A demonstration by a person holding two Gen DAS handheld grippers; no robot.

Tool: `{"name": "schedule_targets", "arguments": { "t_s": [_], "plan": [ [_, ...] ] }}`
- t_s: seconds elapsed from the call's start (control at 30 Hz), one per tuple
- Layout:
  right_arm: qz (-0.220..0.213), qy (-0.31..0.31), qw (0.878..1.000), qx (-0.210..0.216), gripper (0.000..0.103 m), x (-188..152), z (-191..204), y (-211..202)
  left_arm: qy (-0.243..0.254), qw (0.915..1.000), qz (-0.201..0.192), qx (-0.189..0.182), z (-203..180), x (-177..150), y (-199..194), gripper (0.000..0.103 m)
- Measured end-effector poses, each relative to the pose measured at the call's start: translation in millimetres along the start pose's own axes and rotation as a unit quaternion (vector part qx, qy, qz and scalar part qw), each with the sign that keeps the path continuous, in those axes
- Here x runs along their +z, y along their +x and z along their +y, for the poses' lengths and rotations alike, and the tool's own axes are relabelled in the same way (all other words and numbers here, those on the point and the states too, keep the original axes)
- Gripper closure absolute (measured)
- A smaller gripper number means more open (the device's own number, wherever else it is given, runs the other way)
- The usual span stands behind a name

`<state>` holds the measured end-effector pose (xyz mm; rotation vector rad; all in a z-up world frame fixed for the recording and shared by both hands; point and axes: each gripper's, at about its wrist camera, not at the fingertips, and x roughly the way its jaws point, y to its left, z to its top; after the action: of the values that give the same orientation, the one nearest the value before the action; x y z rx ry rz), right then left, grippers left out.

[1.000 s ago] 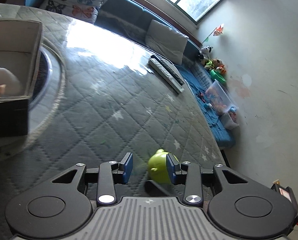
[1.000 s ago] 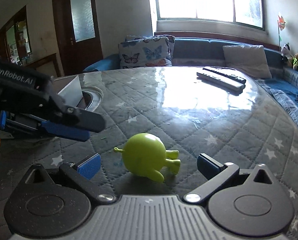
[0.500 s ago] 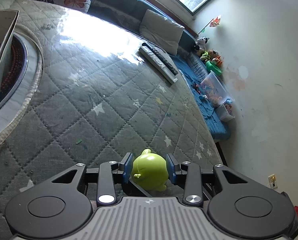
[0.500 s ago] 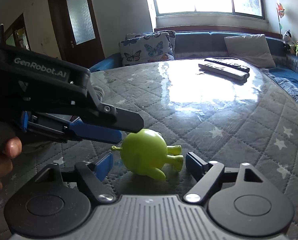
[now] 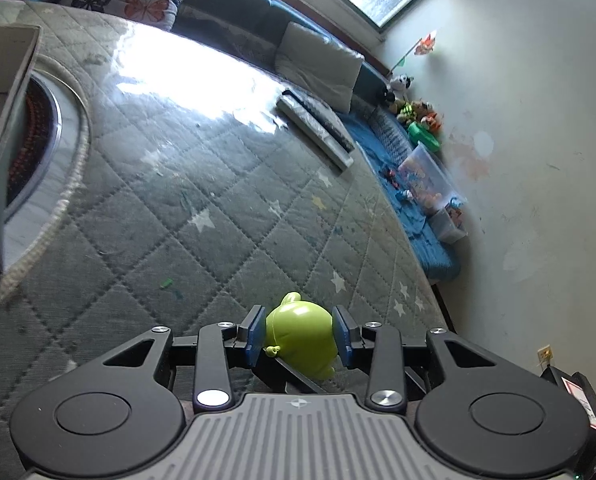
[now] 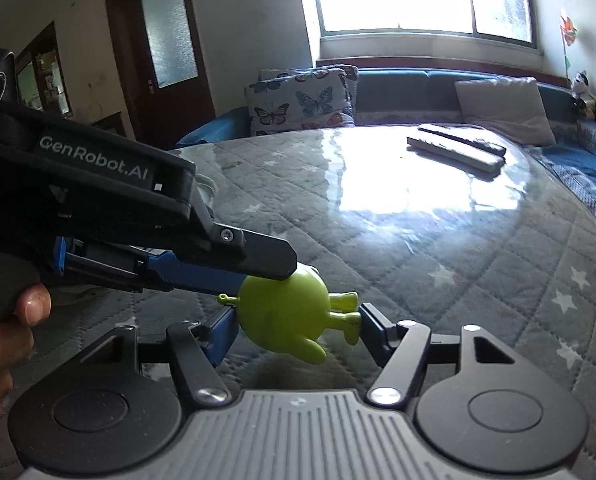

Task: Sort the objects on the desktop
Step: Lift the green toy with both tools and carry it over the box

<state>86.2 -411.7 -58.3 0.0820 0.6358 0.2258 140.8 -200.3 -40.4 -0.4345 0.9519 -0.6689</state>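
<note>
Both grippers closer around toy (image 5: 300,338) than a second ago. Left gripper (image 5: 299,335) clamped on it at table (image 5: 218,200) edge; right gripper (image 6: 294,326) narrowed, touching (grip unclear). Risk: opposing pulls, round body squirting out, off the edge.

box (image 5: 2,120) cut off at left edge
</note>
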Motion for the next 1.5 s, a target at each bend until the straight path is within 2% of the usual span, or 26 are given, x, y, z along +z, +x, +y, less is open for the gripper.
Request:
{"name": "schedule_targets", "arguments": {
  "t_s": [0.3,0.5,0.73,0.87,1.07,1.37,1.5],
  "plan": [
    [-0.029,-0.056,0.997,0.043,0.037,36,55,1,-0.005,0.9962,-0.085,0.021,17,15,-71,0.064],
    [-0.039,-0.106,0.989,0.100,0.037,67,116,22,-0.030,0.9876,-0.145,0.054,51,29,-123,0.064],
    [-0.027,-0.147,0.976,0.160,0.037,91,184,60,-0.078,0.9752,-0.184,0.095,105,46,-167,0.064],
    [-0.014,-0.155,0.972,0.176,0.037,100,210,85,-0.104,0.9713,-0.188,0.101,135,59,-174,0.064],
    [0.012,-0.144,0.973,0.179,0.036,104,216,113,-0.121,0.9705,-0.179,0.107,160,73,-165,0.064],
    [0.026,-0.137,0.971,0.193,0.035,105,217,130,-0.139,0.9673,-0.179,0.113,174,75,-167,0.064],
    [0.013,-0.158,0.968,0.193,0.037,101,228,126,-0.143,0.9649,-0.188,0.115,176,71,-177,0.064]
  ]
}}
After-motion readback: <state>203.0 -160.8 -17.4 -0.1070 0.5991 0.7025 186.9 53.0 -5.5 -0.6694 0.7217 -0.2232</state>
